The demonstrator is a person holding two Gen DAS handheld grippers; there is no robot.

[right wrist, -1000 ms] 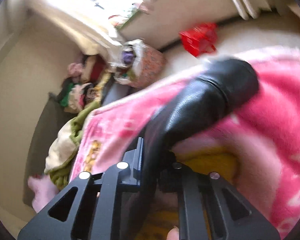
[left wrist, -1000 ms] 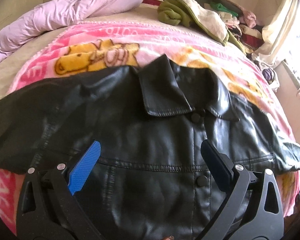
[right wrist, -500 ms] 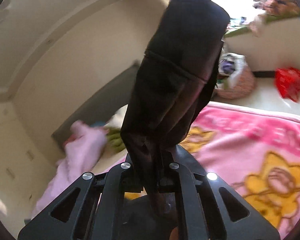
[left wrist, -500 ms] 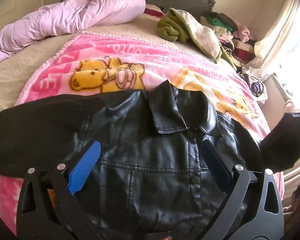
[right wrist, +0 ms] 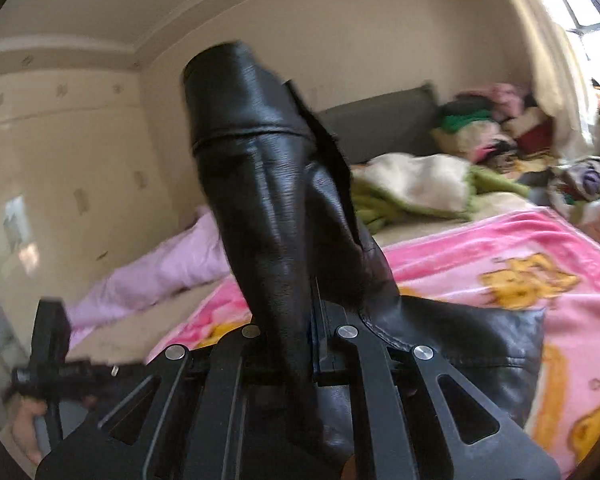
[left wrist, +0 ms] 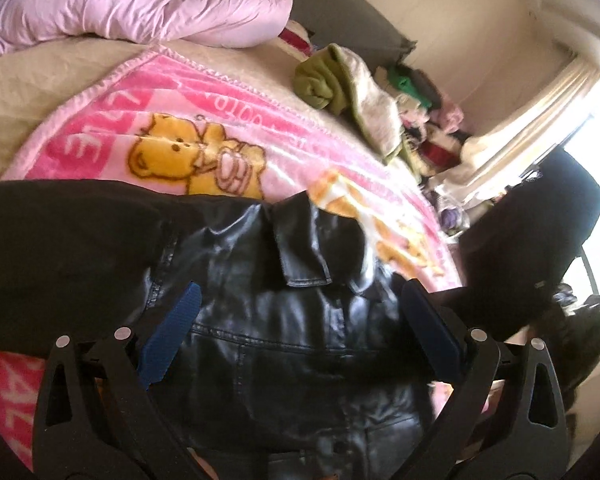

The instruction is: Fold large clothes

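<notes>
Two grippers work over a black leather jacket spread front-up on a bed. From its own camera, the right gripper is clamped shut on the jacket's sleeve, whose stiff cuffed end stands up in front of the lens against the wall and ceiling. A second ago that sleeve lay low along the blanket; it has since been lifted and swung up and inward, so the sleeve now hangs in the air to the right of the jacket body rather than lying outstretched. That suggests the first fold, bringing the sleeve across the chest, is under way but not yet laid down.

From the left wrist view, the left gripper is open, its blue-padded fingers spread wide above the jacket's buttoned front and holding nothing. It has drawn back and up, so more of the bed shows. The collar lies flat just beyond it, and the other sleeve stretches out to the left.

Under the jacket lies a pink fleece blanket printed with yellow cartoon bears. Large pink letters run along its border, but they are upside down and partly covered, so no word reads clearly. Beyond sit a lilac quilt and a pile of mixed clothes near the curtain.
</notes>
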